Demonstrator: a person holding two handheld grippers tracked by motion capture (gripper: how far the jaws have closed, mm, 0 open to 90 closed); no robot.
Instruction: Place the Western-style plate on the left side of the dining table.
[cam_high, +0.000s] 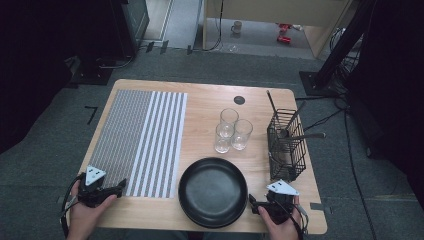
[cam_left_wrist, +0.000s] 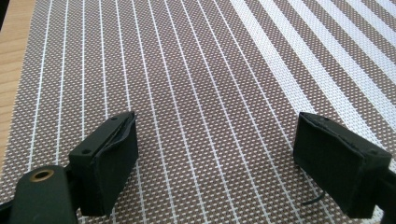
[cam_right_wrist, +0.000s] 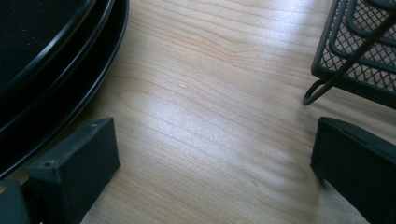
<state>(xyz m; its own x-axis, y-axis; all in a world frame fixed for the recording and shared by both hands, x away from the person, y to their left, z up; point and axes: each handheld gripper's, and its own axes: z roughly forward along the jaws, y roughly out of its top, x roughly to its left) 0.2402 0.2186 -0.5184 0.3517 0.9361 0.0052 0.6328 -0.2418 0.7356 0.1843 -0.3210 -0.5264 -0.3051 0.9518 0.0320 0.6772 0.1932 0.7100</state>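
Observation:
My left gripper (cam_high: 112, 189) rests at the table's front left corner, held by a hand, over the near end of a striped woven placemat (cam_high: 142, 135). In the left gripper view its jaws (cam_left_wrist: 219, 140) stand wide open with only the placemat (cam_left_wrist: 196, 70) between them. My right gripper (cam_high: 265, 200) sits at the front right, between a black plate (cam_high: 213, 191) and a black wire basket (cam_high: 286, 145). Its jaws (cam_right_wrist: 215, 144) are open over bare wood, the plate (cam_right_wrist: 56, 70) showing two stacked rims at the left and the basket (cam_right_wrist: 364, 56) at the upper right.
Three clear glasses (cam_high: 232, 131) stand grouped at mid-table behind the plate. The basket holds several upright utensils (cam_high: 295, 117). A small dark disc (cam_high: 239, 100) lies near the wooden table's (cam_high: 205, 100) far edge. Cables and stands line the floor beyond.

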